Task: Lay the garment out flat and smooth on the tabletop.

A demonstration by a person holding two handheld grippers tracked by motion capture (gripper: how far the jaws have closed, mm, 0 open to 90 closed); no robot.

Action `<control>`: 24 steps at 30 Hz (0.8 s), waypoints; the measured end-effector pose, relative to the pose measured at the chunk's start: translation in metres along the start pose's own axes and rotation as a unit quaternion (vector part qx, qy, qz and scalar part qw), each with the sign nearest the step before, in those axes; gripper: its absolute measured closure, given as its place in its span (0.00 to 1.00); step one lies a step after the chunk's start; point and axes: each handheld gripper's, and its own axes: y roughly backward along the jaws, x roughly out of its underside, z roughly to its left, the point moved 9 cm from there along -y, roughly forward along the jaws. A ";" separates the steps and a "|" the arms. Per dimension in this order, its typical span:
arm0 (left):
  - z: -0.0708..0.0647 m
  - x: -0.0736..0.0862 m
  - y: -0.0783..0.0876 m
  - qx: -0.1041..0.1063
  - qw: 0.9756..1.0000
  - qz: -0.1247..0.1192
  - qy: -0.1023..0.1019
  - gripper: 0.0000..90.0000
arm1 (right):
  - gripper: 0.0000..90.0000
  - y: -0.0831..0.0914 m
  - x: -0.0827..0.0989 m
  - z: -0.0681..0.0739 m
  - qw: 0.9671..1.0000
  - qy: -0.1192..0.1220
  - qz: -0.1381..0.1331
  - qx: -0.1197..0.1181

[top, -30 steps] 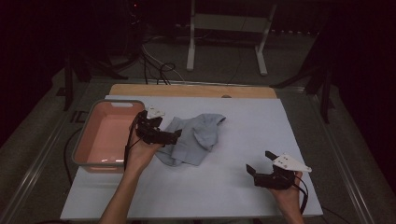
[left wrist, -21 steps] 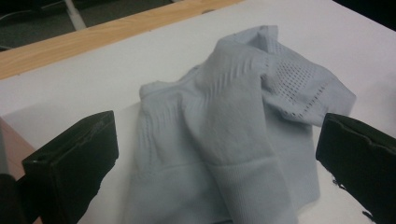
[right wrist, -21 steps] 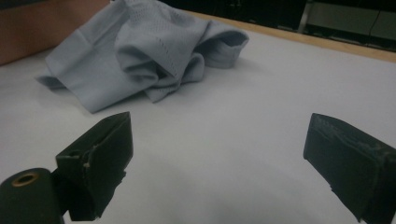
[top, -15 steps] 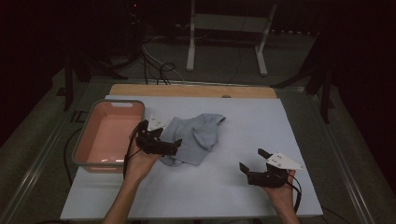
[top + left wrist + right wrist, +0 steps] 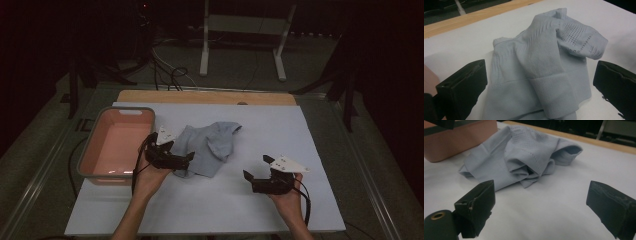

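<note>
garment [image 5: 210, 147]: pale blue knit, crumpled, perforated patches, ribbed hem, near surface's left edge | left gripper [image 5: 186, 159]: jaws apart at it | right gripper [image 5: 255, 174]: jaws apart, empty

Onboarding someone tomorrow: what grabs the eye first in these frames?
The crumpled pale blue garment lies mid-table on the white sheet, the one soft heap on a flat surface. The left gripper sits at its near-left edge, jaws open with cloth between them in the left gripper view. The pink tub stands at the table's left, and the right gripper waits open on the sheet to the garment's right, apart from it.
</note>
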 end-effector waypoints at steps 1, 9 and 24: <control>0.000 0.000 0.001 0.001 1.000 -0.001 0.001 0.00 | 0.10 -0.003 -0.001 0.002 1.000 0.000 0.002 0.000; -0.003 -0.003 0.008 -0.005 1.000 -0.010 -0.009 0.00 | 0.13 -0.030 -0.006 0.023 1.000 -0.001 0.019 -0.024; -0.002 -0.001 0.016 -0.007 1.000 -0.019 -0.006 0.00 | 0.51 -0.071 -0.002 0.039 0.998 -0.006 0.055 -0.035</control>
